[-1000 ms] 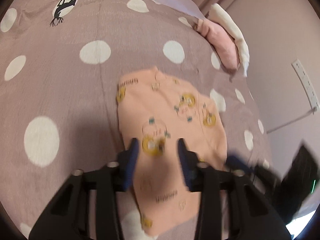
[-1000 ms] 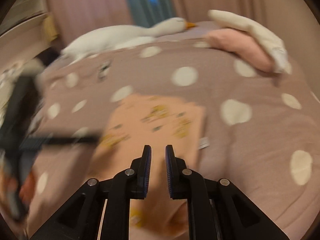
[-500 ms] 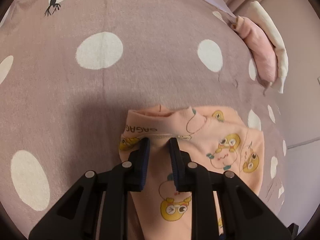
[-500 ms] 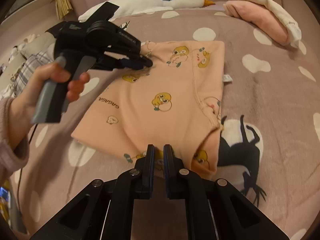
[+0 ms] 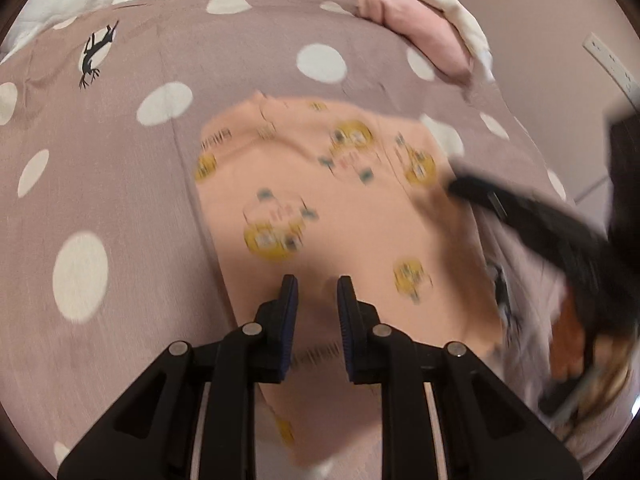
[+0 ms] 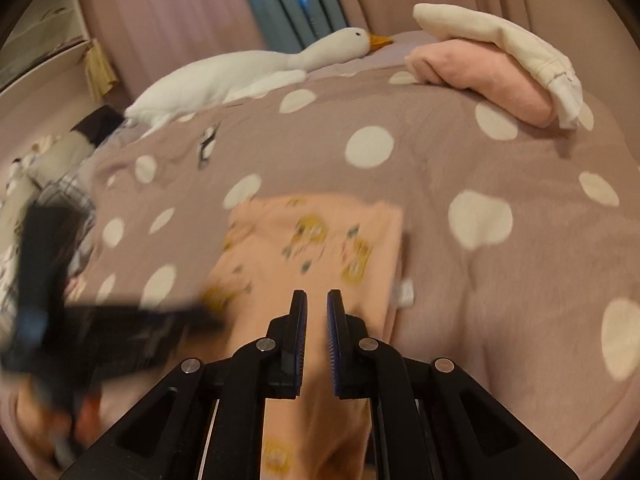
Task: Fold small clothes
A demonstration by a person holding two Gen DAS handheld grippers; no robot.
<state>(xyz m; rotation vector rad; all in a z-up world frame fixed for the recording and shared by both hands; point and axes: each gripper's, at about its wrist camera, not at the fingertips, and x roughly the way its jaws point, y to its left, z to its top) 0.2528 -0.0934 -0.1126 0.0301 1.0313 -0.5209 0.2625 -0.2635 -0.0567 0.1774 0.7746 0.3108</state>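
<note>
Left wrist view: left gripper (image 5: 317,292) jaws parted, empty, above peach shirt (image 5: 320,216) on bed (image 5: 120,184); right gripper (image 6: 317,308) jaws slightly apart, empty.

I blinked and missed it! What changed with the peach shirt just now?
Half a second ago the left gripper nipped the collar edge of the peach cartoon-print shirt; it has drawn back over the near part. The right gripper moved from the near hem to above the shirt. Whether either grips is unclear. The dotted mauve blanket, white plush goose and folded pink clothes stayed put.
</note>
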